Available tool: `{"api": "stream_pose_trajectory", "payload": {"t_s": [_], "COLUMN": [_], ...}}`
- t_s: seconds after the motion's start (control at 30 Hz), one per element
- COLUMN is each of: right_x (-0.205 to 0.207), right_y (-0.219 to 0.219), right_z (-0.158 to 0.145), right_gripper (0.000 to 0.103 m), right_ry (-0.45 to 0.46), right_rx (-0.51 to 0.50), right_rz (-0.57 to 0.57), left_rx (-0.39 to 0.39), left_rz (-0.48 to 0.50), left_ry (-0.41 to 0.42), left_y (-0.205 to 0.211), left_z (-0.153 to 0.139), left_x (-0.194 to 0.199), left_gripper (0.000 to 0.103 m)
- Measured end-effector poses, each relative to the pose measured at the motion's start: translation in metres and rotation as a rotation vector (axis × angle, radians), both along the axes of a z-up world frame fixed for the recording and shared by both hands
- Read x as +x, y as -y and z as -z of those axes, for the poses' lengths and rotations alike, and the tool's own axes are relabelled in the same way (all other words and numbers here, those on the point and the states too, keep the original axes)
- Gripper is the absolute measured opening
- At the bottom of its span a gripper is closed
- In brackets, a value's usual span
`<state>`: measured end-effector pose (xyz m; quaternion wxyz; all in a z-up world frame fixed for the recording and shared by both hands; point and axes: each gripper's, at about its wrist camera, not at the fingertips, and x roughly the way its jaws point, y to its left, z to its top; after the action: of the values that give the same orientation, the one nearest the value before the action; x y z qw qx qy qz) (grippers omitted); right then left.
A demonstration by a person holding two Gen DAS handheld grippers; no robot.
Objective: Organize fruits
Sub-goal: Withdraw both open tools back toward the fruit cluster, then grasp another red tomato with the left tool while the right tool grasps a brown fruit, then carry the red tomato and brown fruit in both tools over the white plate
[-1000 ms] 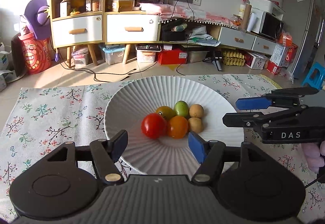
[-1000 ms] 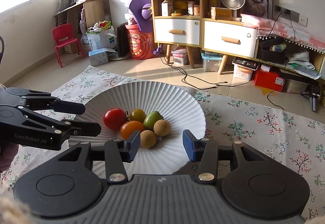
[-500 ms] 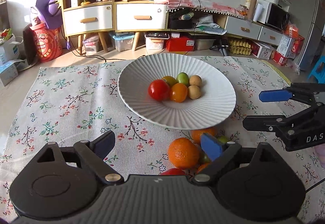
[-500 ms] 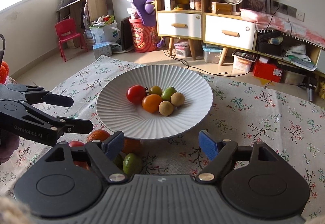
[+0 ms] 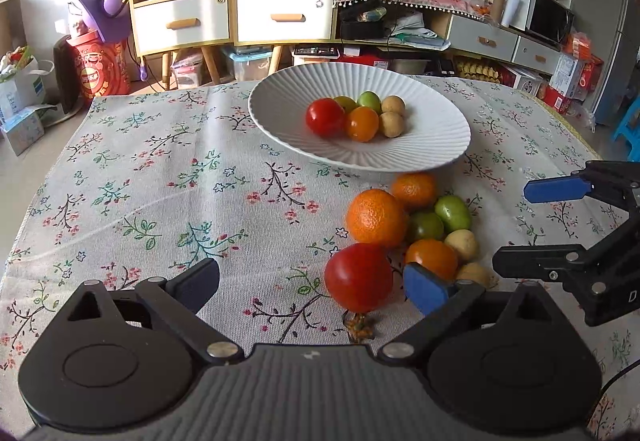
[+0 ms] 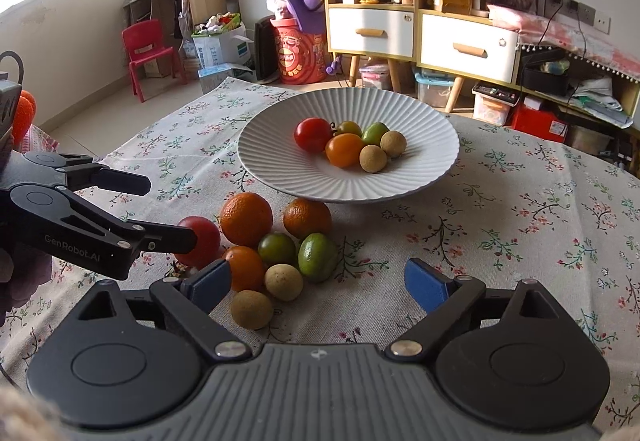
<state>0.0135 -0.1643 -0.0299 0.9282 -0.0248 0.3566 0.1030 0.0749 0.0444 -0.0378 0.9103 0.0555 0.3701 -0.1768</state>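
A white ribbed plate (image 5: 432, 145) (image 6: 424, 177) holds several small fruits: a red tomato (image 5: 325, 117), an orange one (image 5: 361, 123), green ones and two tan longans. In front of the plate a pile lies on the floral cloth: a big orange (image 5: 375, 217) (image 6: 247, 219), a second orange (image 6: 307, 217), a red tomato (image 5: 359, 277) (image 6: 202, 243), green fruits (image 6: 317, 257) and tan longans (image 6: 283, 281). My left gripper (image 5: 312, 287) is open, with the red tomato between its fingers, untouched. My right gripper (image 6: 318, 287) is open just before the pile.
The floral tablecloth (image 5: 160, 181) covers the table; its far edge runs behind the plate. Beyond are white drawers (image 5: 232, 17), a shelf, a fan and floor clutter. A red child's chair (image 6: 146, 51) stands at far left.
Both grippers have pulled back from the plate toward me and lowered, so the pile of fruit in front of the plate has come into view. Both grippers stay open.
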Motion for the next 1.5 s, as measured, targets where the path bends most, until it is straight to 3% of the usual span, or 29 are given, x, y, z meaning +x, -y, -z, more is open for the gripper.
{"api": "stream_pose_trajectory", "payload": {"t_s": [0.17,0.27,0.43,0.67,0.9,1.0,1.5], "right_x": [-0.005,-0.01,-0.016,-0.017,-0.016,-0.017,-0.015], "right_y": [-0.011,-0.017,-0.023,-0.025,-0.025,-0.027,-0.027], "right_z": [0.01,0.014,0.019,0.018,0.016,0.017,0.012], "right_gripper": [0.092,0.086,0.069,0.056,0.03,0.023,0.024], "right_ry": [-0.021,-0.029,-0.049,-0.044,-0.061,-0.056,-0.055], "right_rx": [-0.034,-0.045,-0.046,-0.041,-0.003,-0.012,0.021], "right_rz": [-0.033,-0.061,-0.087,-0.089,-0.097,-0.103,-0.116], "left_rx": [-0.019,-0.04,-0.05,-0.071,-0.079,-0.087,-0.08], "left_rz": [0.002,0.024,0.059,0.073,0.063,0.059,0.035], "left_ry": [0.002,0.005,-0.01,-0.021,-0.023,-0.025,-0.045], "left_y": [-0.001,0.001,0.006,0.011,0.013,0.011,0.007], "left_z": [0.006,0.008,0.012,0.012,0.011,0.01,0.004], "left_x": [-0.004,-0.006,-0.007,-0.006,-0.004,-0.003,-0.004], "left_gripper": [0.095,0.093,0.078,0.06,0.036,0.035,0.035]}}
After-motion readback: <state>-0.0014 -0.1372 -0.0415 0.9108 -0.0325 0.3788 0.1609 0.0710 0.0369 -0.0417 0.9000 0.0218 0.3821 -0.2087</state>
